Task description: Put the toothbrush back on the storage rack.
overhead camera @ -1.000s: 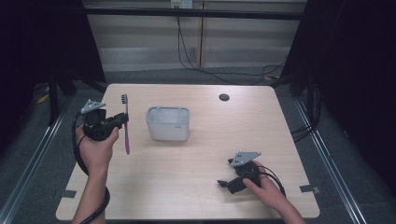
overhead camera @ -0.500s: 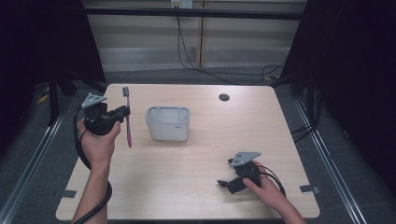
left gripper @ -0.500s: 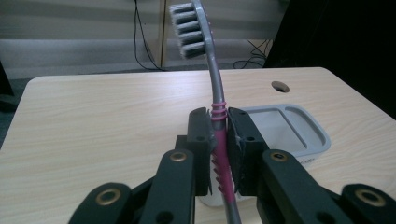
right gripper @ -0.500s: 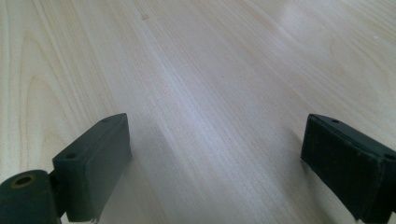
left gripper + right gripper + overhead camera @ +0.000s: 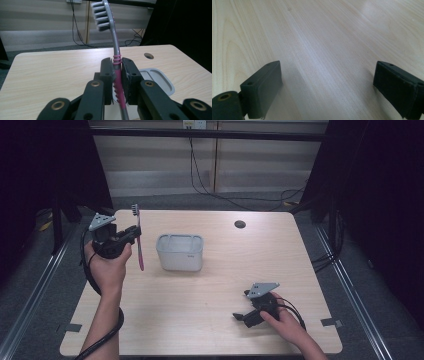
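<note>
My left gripper (image 5: 131,234) is raised above the table's left side, shut on a pink and grey toothbrush (image 5: 139,240). The toothbrush stands nearly upright, bristle head at the top. In the left gripper view the pink handle (image 5: 117,82) is clamped between the two pads and the bristles (image 5: 101,16) face left. A grey rectangular container (image 5: 180,252) stands just to the right of the toothbrush, and its rim (image 5: 160,80) lies beyond the jaws. My right gripper (image 5: 242,317) rests low at the front right of the table, open, with bare wood (image 5: 324,62) between its pads.
A round cable hole (image 5: 240,224) is set in the table near the back edge. Black cables trail from both grippers. Dark frame posts and floor rails flank the table, and cables hang on the wall behind.
My left gripper has lifted the toothbrush higher and turned it more upright, moving slightly toward the container. The right gripper has stayed in place.
</note>
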The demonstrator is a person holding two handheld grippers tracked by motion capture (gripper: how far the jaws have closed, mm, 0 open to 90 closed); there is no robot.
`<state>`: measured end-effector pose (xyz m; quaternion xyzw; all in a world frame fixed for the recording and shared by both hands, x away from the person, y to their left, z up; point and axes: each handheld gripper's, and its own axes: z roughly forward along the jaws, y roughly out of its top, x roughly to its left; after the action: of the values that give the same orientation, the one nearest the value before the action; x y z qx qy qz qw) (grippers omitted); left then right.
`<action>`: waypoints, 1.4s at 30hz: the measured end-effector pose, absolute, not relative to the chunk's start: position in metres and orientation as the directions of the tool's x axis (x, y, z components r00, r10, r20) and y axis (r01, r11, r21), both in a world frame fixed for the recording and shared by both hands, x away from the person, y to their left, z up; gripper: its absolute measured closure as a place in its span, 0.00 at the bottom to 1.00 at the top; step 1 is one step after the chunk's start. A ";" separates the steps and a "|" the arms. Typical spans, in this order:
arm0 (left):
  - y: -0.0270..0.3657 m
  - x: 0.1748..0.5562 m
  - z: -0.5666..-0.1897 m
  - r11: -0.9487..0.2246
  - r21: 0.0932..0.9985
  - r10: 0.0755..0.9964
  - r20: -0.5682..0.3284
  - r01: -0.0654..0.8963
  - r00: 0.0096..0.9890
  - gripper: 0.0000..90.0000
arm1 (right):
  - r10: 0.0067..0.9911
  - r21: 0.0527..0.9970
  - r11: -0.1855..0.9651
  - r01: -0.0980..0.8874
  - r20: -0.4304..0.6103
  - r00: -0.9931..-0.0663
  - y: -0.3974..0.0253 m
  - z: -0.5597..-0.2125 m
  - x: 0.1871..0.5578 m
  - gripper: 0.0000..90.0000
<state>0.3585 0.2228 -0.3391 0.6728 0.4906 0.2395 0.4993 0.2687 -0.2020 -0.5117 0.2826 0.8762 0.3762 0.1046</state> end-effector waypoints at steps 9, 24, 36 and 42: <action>0.220 0.364 -0.335 -0.018 0.904 0.896 -0.174 0.427 0.408 0.89 | 0.574 0.718 0.557 0.417 0.029 -0.818 -0.202 -0.512 0.269 0.09; 0.213 0.374 -0.326 -0.011 0.913 0.891 -0.177 0.408 0.418 0.89 | 0.574 0.718 0.557 0.417 0.030 -0.818 -0.202 -0.512 0.269 0.09; 0.209 0.383 -0.318 0.000 0.920 0.888 -0.180 0.392 0.422 0.89 | 0.575 0.719 0.556 0.418 0.030 -0.817 -0.202 -0.512 0.269 0.09; 0.205 0.388 -0.314 0.000 0.923 0.886 -0.178 0.384 0.428 0.89 | 0.577 0.717 0.555 0.421 0.032 -0.816 -0.202 -0.512 0.268 0.09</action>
<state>0.3878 0.2048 -0.3144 0.6650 0.4773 0.2407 0.5216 0.2685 -0.2019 -0.5116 0.2847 0.8757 0.3758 0.1040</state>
